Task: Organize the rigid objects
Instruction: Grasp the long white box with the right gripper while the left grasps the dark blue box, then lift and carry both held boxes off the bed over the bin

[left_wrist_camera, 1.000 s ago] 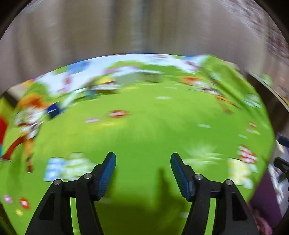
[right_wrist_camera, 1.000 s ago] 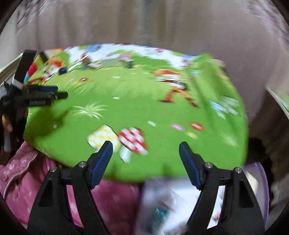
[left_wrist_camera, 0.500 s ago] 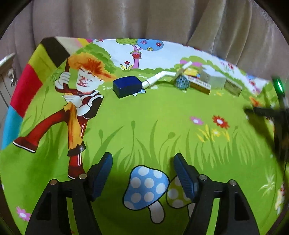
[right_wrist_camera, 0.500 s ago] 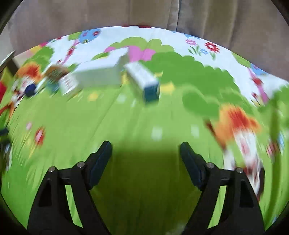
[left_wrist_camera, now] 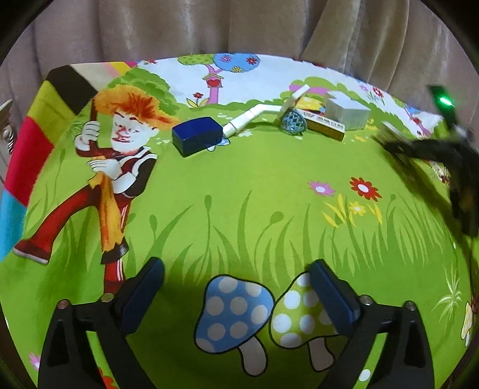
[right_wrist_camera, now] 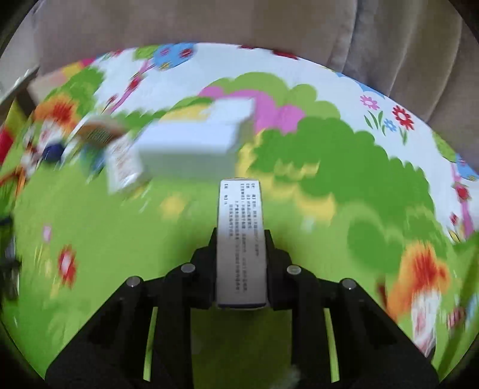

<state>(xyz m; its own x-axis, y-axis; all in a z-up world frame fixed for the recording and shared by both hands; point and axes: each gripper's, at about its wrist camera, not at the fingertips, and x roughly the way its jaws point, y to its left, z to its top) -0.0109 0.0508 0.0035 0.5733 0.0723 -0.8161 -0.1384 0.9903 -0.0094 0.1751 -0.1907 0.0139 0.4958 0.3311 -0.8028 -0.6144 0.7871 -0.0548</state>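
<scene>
My right gripper (right_wrist_camera: 241, 254) is shut on a small white box with printed text (right_wrist_camera: 241, 233), held lengthwise above the cartoon-print cloth (right_wrist_camera: 209, 227). A larger white box (right_wrist_camera: 194, 140) lies blurred beyond it. My left gripper (left_wrist_camera: 236, 287) is open and empty over the printed mushrooms. In the left wrist view a dark blue box (left_wrist_camera: 196, 135), a bent white piece (left_wrist_camera: 254, 115), a teal egg-shaped object (left_wrist_camera: 294, 122), a yellow-edged box (left_wrist_camera: 324, 125) and the larger white box (left_wrist_camera: 347, 112) lie along the far side of the cloth. The right gripper (left_wrist_camera: 398, 143) shows at the right edge, blurred.
A beige curtain (left_wrist_camera: 239, 27) hangs behind the table. The cloth's (left_wrist_camera: 239, 191) far edge runs along the curtain. A metal fitting (left_wrist_camera: 6, 131) sits past the left edge. The right wrist view is motion-blurred.
My right gripper has shut on the small white box and is moving with it. My left gripper has stayed open and nearly still over the mushrooms.
</scene>
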